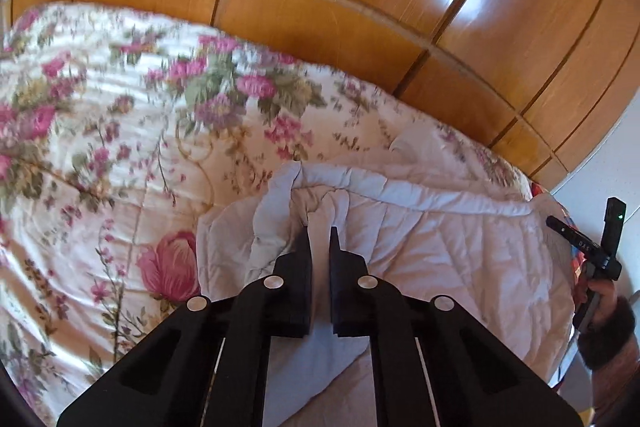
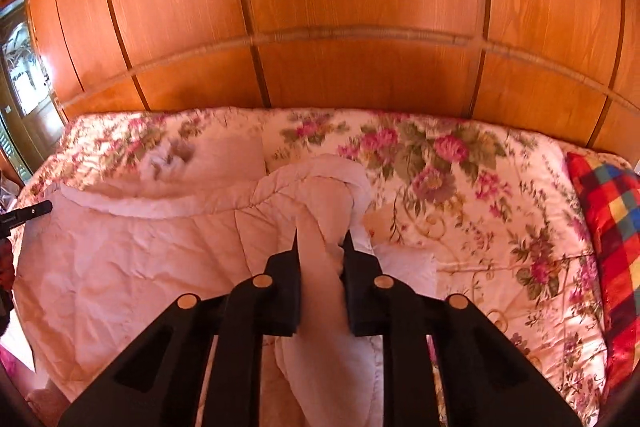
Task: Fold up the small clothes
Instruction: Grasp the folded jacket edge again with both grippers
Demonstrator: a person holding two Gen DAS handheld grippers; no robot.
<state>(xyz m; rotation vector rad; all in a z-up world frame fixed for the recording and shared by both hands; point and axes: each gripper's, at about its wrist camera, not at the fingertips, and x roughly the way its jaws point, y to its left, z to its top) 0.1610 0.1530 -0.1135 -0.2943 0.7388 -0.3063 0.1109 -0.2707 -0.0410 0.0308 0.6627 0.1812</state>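
Quilted white garment, pale and padded with a thicker rolled hem or collar along its far edge, lies spread on the floral bedspread in front of the wooden wardrobe doors. In the right wrist view it fills the area from nine o'clock to the centre, with a plaid cushion at three o'clock on the bed's edge.

The step in hand looks like the start of a fold: both claws have taken hold of the garment at its two ends, ready to lift and carry one edge over. The fold itself is not yet made; the cloth still lies mostly flat and wrinkled.

The right gripper is closed on a bunched strip of the white fabric, which runs plainly between its jaws and down toward the camera. The left gripper has its jaws drawn almost together at a crumpled corner near the rolled edge; its tips sit in the folds of cloth, and a thin layer seems pinched there, though the wrinkles hide the exact contact. From the left wrist view the right gripper's handle and the person's hand show at three to four o'clock.

The next move probably calls for both hands to rise together, keeping the cloth taut between them, and to lay the held edge evenly over the opposite one. Uneven lifting could let the slippery padding sag or slide from the thinner left-hand pinch.
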